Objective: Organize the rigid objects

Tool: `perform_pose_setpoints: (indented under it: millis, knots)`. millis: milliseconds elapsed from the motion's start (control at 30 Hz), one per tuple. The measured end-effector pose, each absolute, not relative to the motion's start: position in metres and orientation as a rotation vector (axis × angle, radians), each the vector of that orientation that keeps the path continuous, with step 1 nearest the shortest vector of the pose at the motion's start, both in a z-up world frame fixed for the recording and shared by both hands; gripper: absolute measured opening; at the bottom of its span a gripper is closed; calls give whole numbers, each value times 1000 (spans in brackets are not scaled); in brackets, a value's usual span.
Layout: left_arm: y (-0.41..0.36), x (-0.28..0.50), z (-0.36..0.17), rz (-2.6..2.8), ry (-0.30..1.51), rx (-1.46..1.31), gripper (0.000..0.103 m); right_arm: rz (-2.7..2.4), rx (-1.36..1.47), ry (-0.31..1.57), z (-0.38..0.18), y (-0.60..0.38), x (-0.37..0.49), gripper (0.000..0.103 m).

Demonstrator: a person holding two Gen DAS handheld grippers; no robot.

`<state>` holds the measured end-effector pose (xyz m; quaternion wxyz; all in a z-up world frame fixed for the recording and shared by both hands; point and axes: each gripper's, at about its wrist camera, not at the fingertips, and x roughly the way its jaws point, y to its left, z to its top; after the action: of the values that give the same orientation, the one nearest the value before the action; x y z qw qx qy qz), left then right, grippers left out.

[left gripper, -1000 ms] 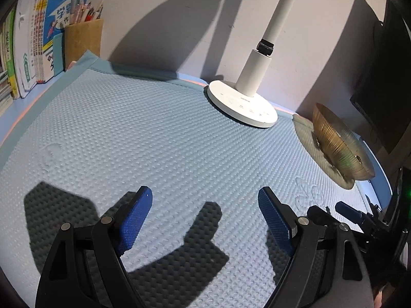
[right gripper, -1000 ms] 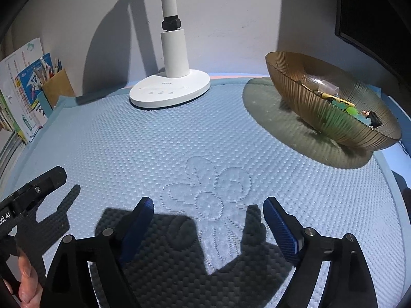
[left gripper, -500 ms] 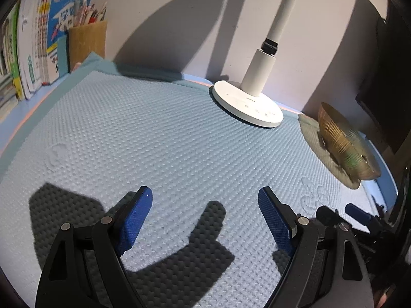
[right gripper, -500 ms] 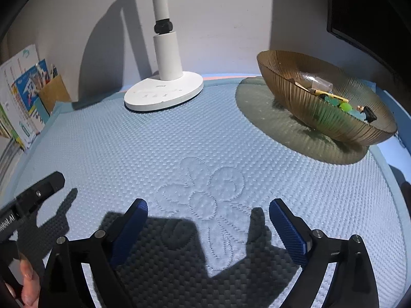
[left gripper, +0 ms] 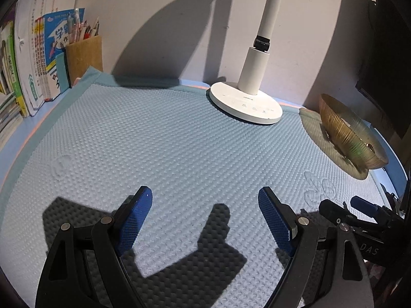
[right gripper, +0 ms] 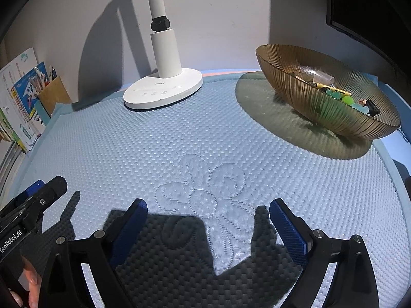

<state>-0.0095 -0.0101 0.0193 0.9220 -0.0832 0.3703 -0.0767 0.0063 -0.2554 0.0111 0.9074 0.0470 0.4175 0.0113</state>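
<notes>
Both sets of fingers (left gripper: 205, 220) (right gripper: 208, 228) are standing apart, empty; ahead, the bowl (right gripper: 326, 107) is holding seemingly every small item, leaving the mat (left gripper: 167, 141) bare.

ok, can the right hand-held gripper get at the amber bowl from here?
Probably yes. The right hand-held gripper is open and empty, and only bare mat lies between it and the amber bowl.

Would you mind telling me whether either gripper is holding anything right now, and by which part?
Nothing is held: the left gripper and right gripper are both open above the mat.
</notes>
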Motion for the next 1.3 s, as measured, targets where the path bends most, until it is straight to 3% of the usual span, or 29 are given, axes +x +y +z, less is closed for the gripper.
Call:
perform_pose_setpoints:
  millis: [1300]
  knots:
    - [-13, -9, 18, -164, 767, -161, 84, 19, 100, 866, 11, -251, 6, 95]
